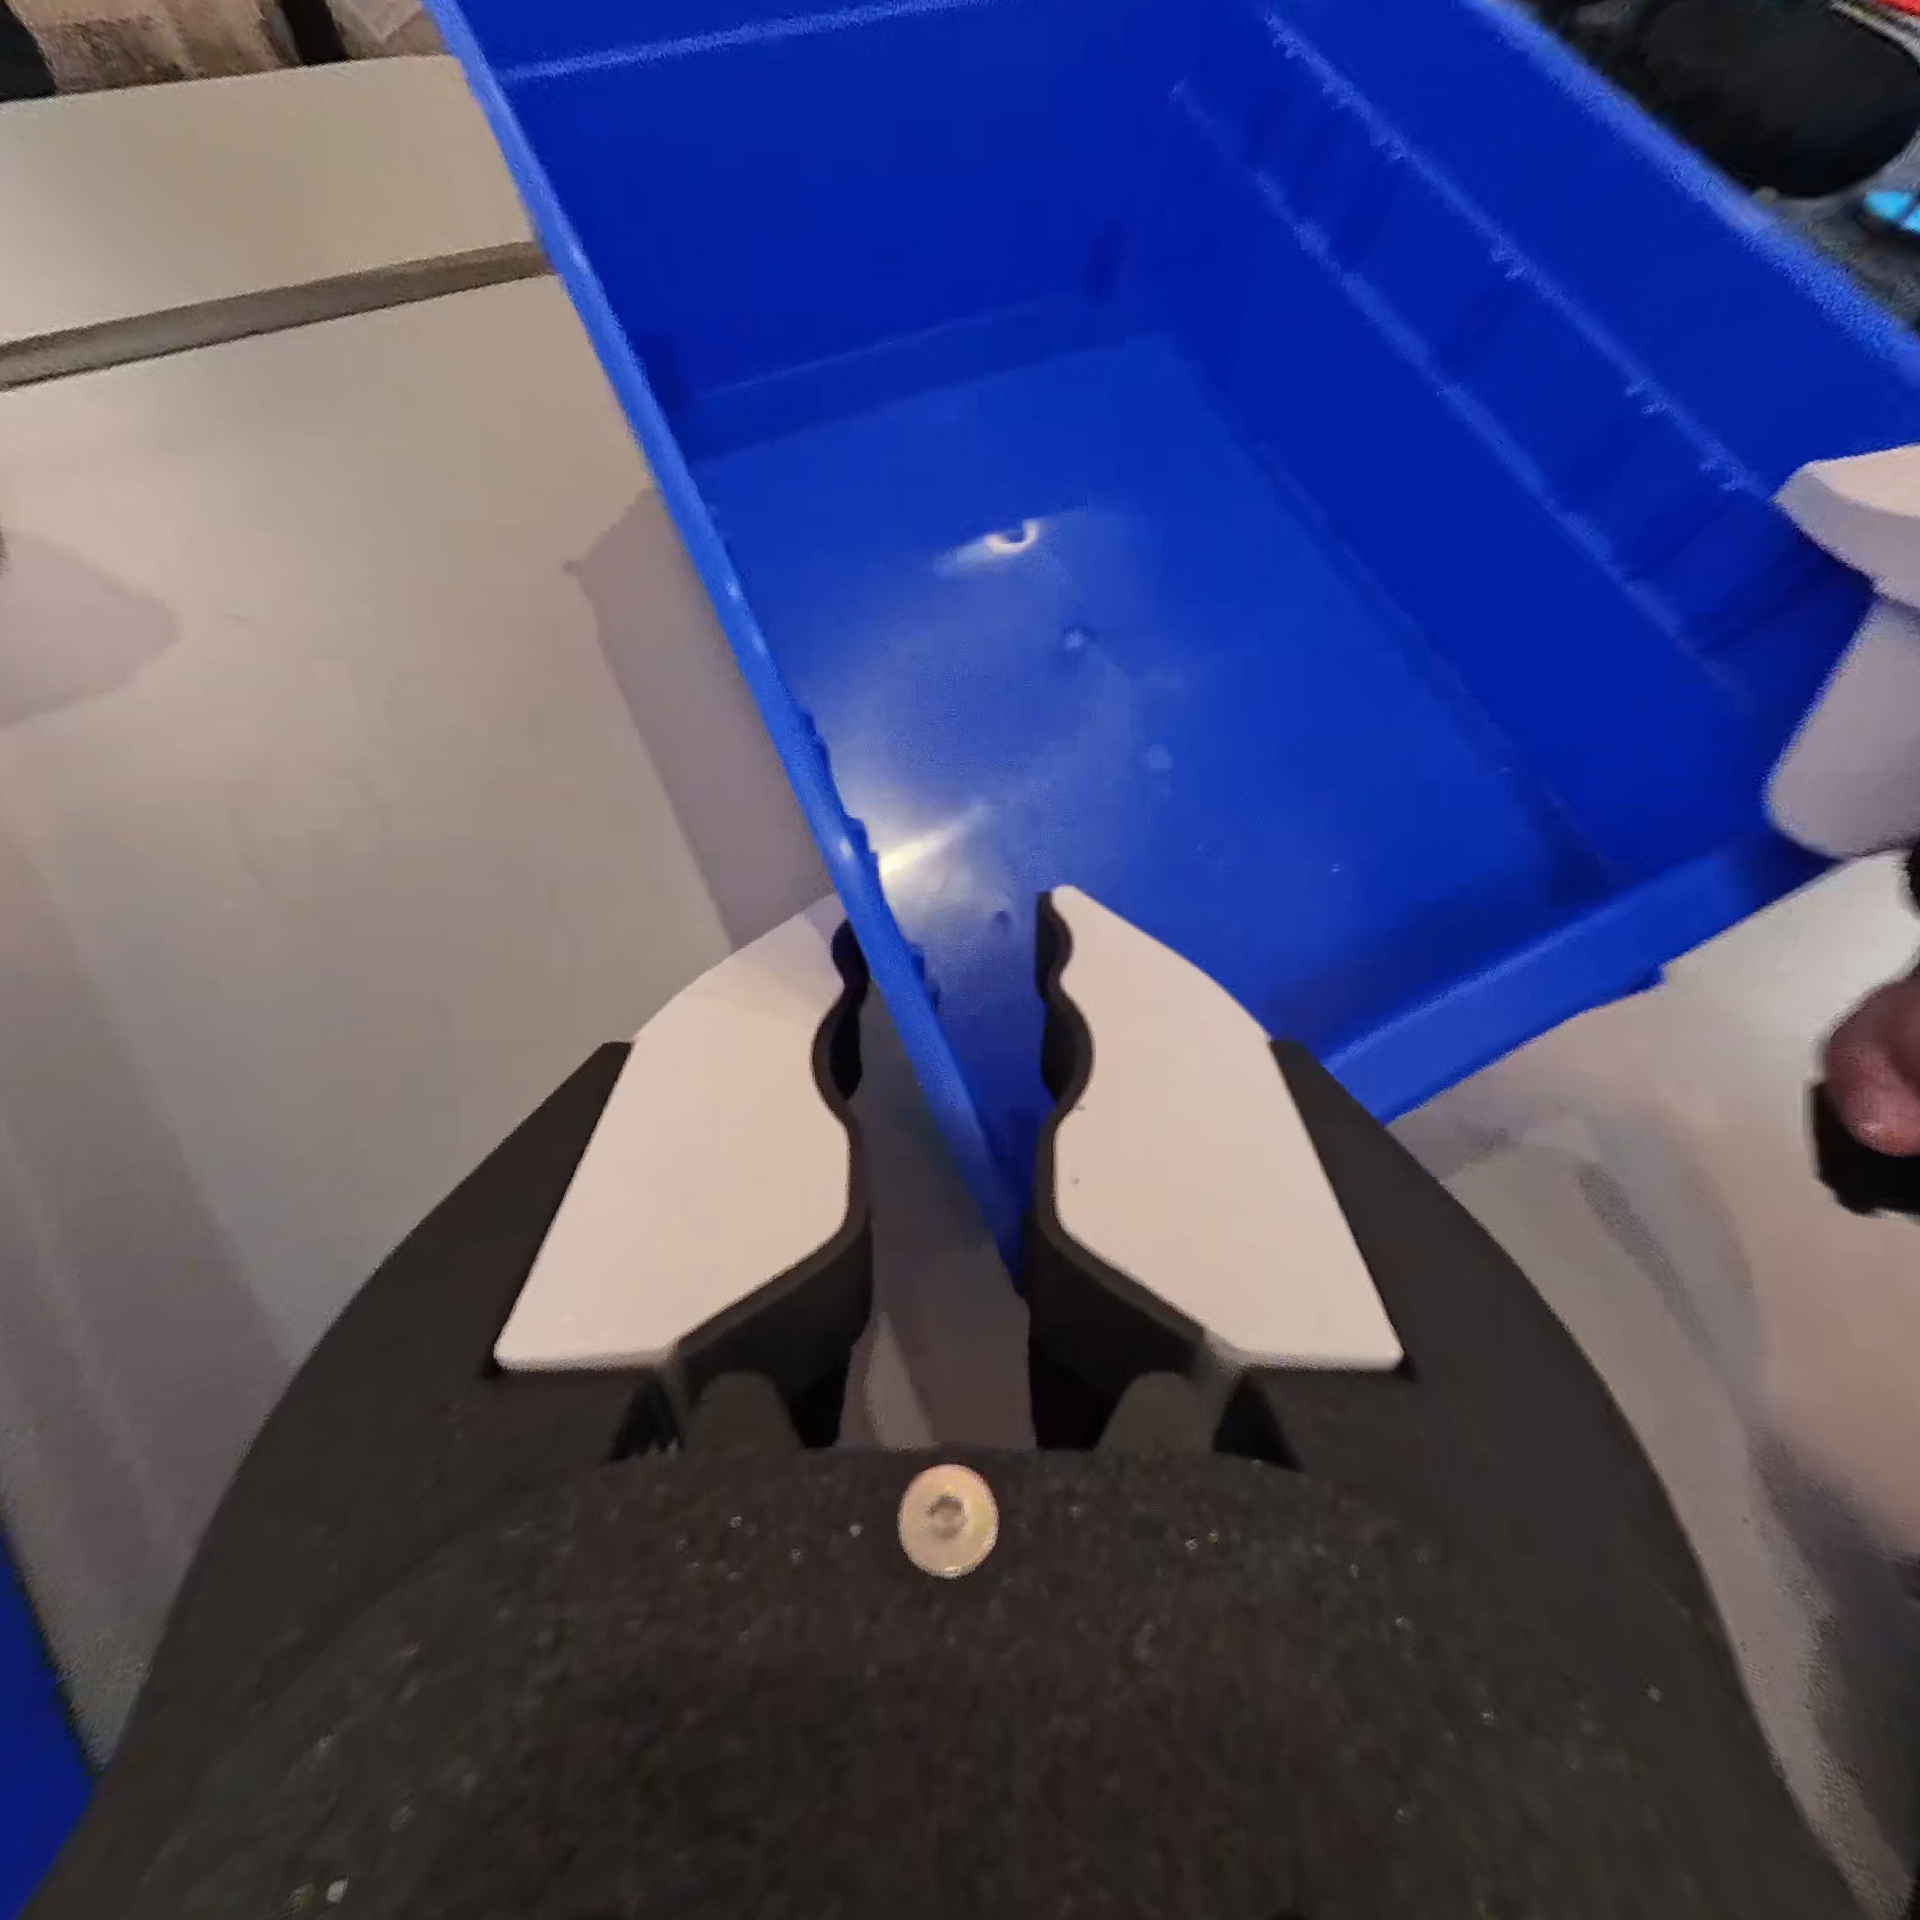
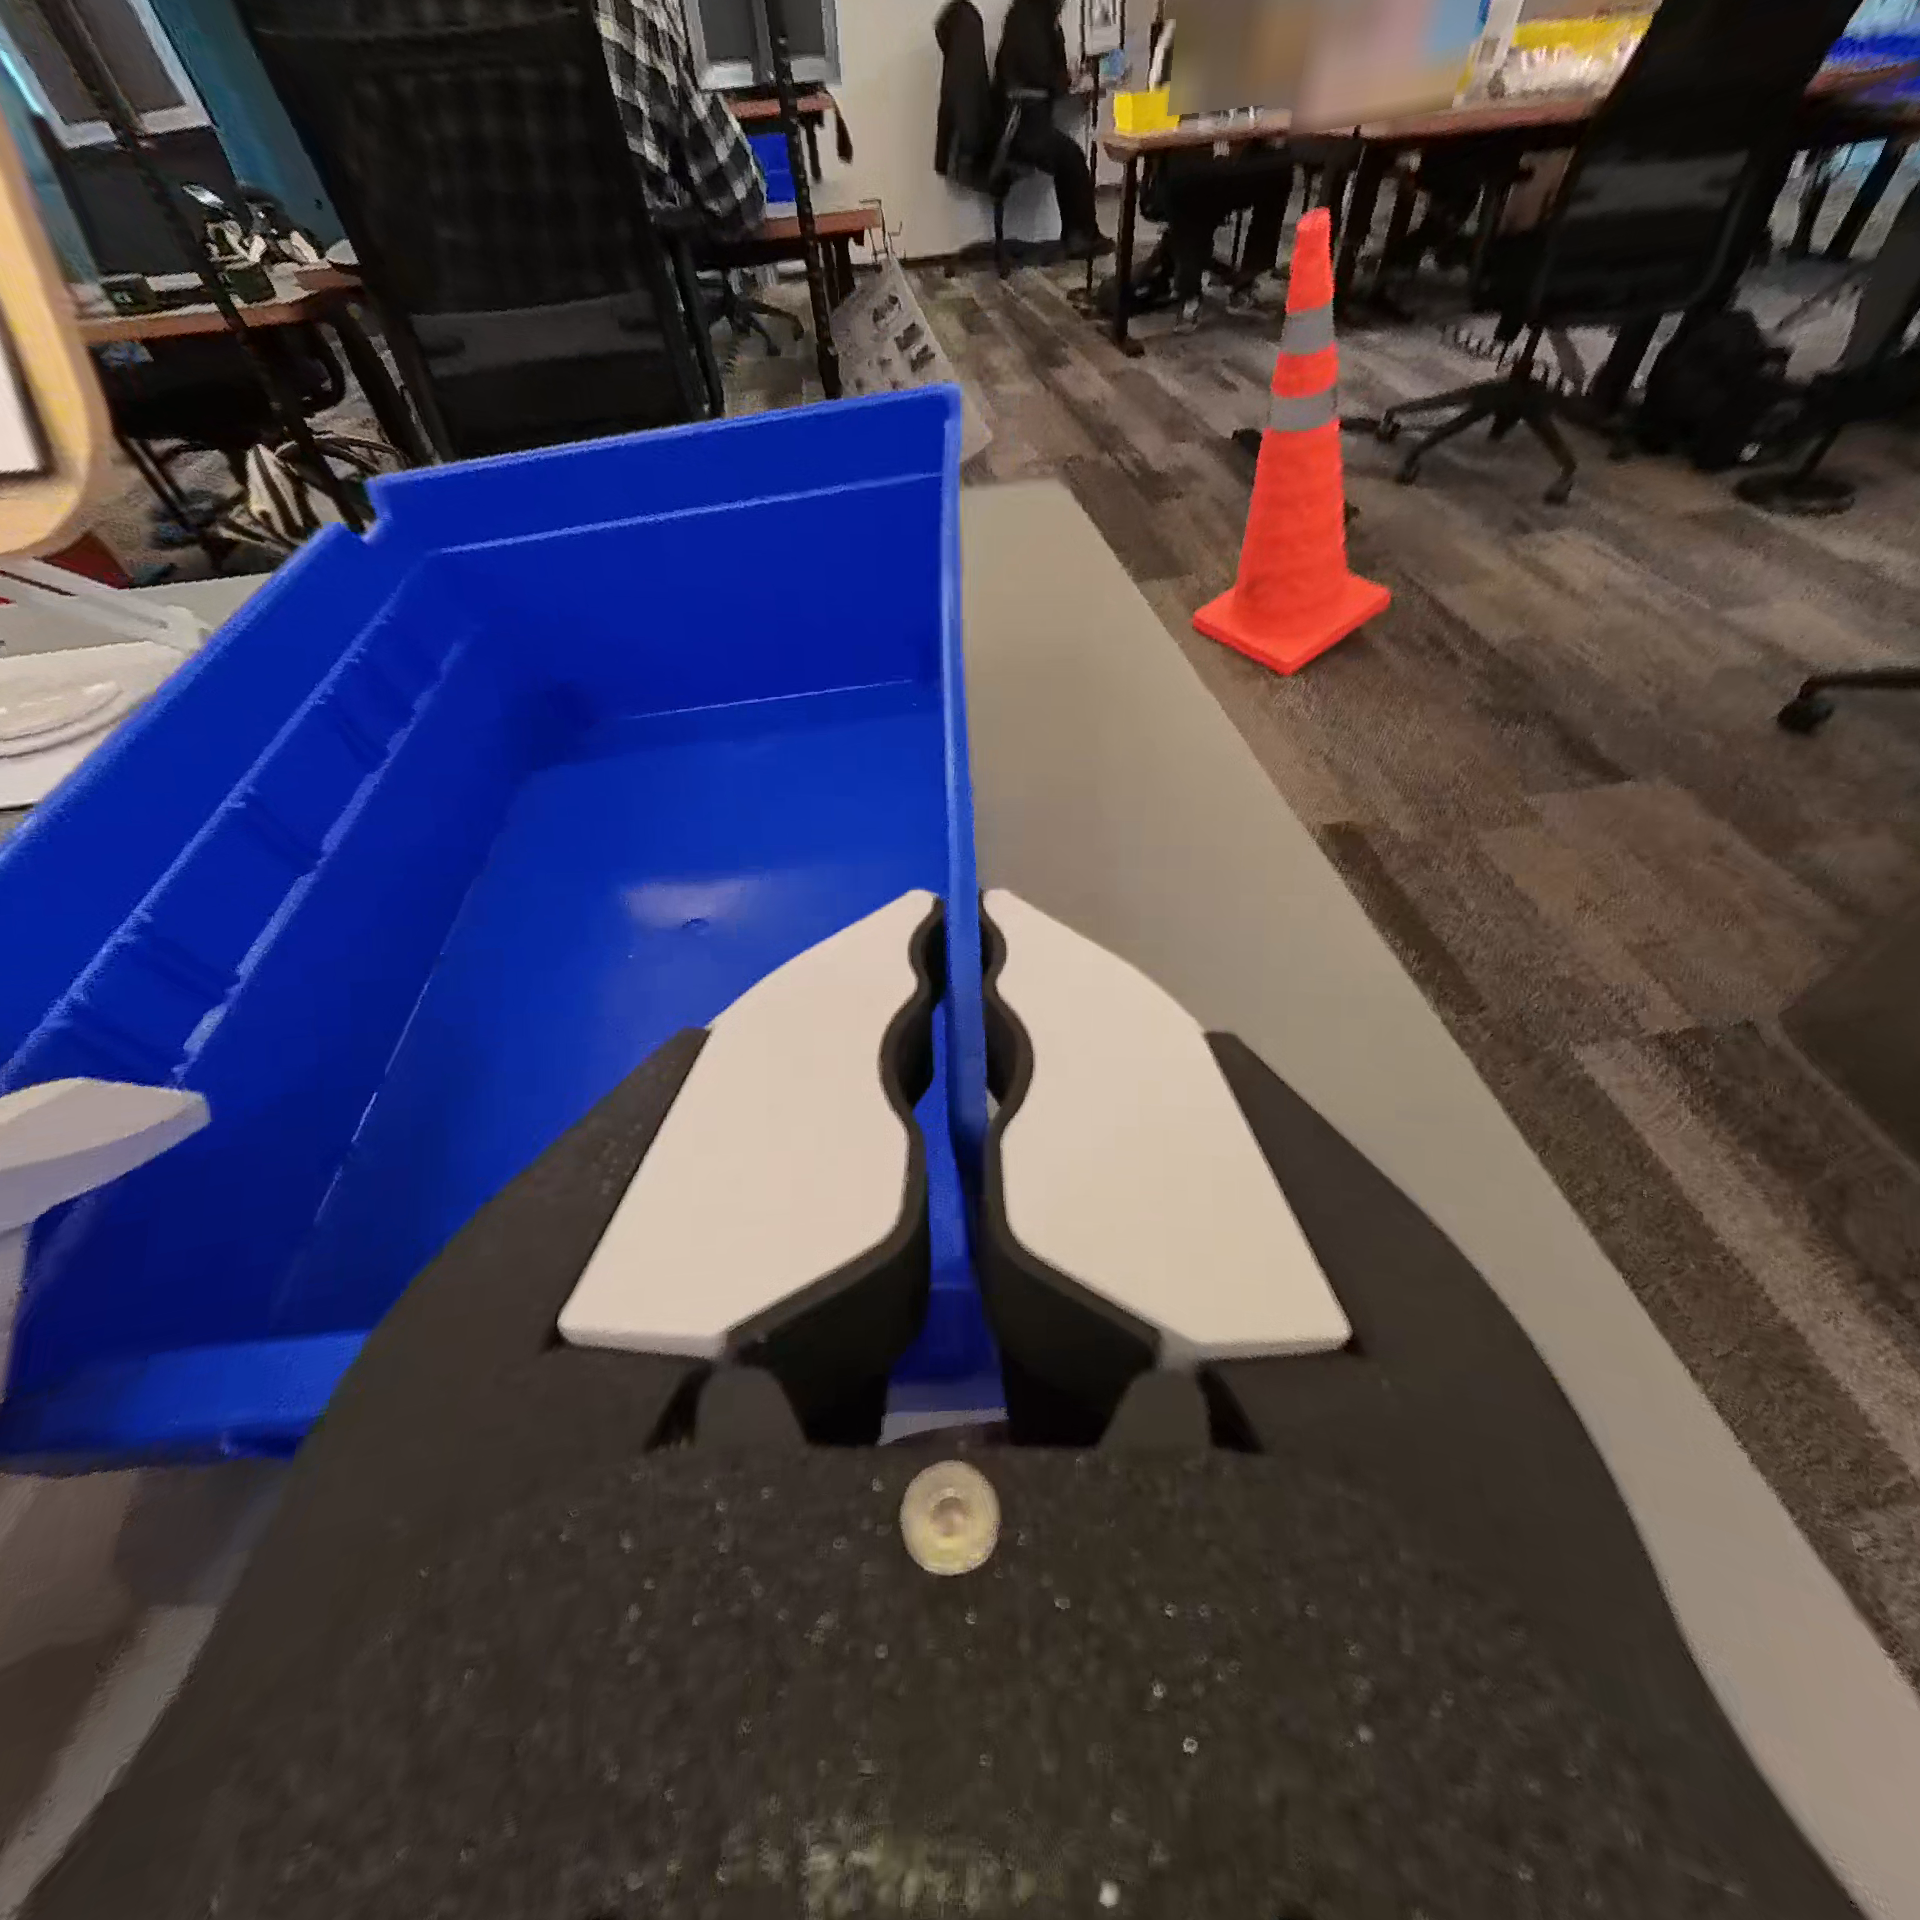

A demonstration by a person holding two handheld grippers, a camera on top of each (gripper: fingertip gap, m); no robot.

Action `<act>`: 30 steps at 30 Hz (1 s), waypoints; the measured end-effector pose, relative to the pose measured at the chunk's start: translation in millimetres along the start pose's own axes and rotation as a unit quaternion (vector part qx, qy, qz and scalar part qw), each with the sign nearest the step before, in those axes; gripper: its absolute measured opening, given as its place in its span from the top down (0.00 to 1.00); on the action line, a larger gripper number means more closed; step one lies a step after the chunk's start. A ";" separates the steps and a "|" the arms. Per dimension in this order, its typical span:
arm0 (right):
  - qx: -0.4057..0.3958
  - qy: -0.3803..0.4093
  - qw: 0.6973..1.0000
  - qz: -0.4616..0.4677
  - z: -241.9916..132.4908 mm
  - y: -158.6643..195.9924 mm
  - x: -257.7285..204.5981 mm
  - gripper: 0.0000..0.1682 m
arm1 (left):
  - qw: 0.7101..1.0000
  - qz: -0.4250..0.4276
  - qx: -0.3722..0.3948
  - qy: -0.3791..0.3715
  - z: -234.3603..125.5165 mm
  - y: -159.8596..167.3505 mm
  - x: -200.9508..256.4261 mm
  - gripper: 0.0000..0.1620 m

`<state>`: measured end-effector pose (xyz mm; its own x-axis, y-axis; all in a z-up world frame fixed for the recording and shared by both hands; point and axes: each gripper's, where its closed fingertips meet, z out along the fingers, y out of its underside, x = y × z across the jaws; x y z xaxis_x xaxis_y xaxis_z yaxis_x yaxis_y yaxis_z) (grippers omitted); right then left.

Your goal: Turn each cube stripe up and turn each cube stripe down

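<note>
No cube shows in either view, so nothing here says how many have been turned stripe up or stripe down; where the cubes are cannot be told from these pictures. What does show is a blue bin (image 2: 644, 831), empty inside, its bare floor catching a glare. The left gripper (image 1: 945, 925) has its fingers (image 1: 1143, 1122) set either side of one long wall of the bin, narrowed around it with a small gap showing, so whether they truly pinch the wall is unclear. The right gripper (image 2: 961, 914) has its fingers (image 2: 790, 1122) clenched on the opposite long wall, the blue plastic squeezed between them. The bin sits tilted in the left wrist view, over the pale counter (image 1: 312, 727), and looks lifted or tipped, though the camera's angle may account for that. In the right wrist view it lies near the counter's edge, with carpet and an orange cone (image 2: 1299, 468) beyond. As a judgement, this looks like handling the bin, either emptying it or clearing it away; the cube turning itself is not under way here.
</note>
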<state>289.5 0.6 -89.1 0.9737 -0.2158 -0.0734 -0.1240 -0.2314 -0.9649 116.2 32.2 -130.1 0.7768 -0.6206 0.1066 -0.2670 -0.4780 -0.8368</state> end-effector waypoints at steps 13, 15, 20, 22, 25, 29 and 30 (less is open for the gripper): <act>0.083 -0.051 0.995 -0.019 -31.1 -50.3 -30.2 0.82 | 0.996 0.060 0.046 0.040 -202.8 16.0 -76.3 0.66; 0.092 -0.116 0.987 -0.067 -45.0 -63.0 -91.5 0.79 | 0.994 0.053 0.076 -0.056 -244.9 22.3 -150.3 0.65; 0.025 -0.347 0.931 -0.105 -79.0 -16.8 -296.9 0.70 | 0.985 -0.087 0.081 -0.129 -271.6 83.3 -272.6 0.61; -0.012 -0.352 0.927 -0.125 -82.0 21.2 -342.5 0.73 | 0.986 -0.120 0.064 -0.099 -256.7 104.5 -277.4 0.61; 0.045 -0.278 0.953 -0.108 -80.4 34.7 -350.4 0.76 | 0.989 -0.108 0.050 -0.087 -239.4 110.2 -274.9 0.60; 0.013 -0.251 0.961 -0.116 -69.1 54.2 -353.4 0.74 | 0.991 -0.091 0.054 -0.077 -223.5 104.9 -260.0 0.68; 0.007 -0.247 0.962 -0.116 -65.0 57.0 -354.6 0.75 | 0.990 -0.088 0.052 -0.094 -220.7 105.5 -261.5 0.69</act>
<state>-75.3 2.3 -101.6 0.9473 0.3182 0.0363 0.1062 -0.2052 -0.9729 -241.0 6.8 -127.7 0.9012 -0.4018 0.1625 -0.0654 -0.4967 -0.8654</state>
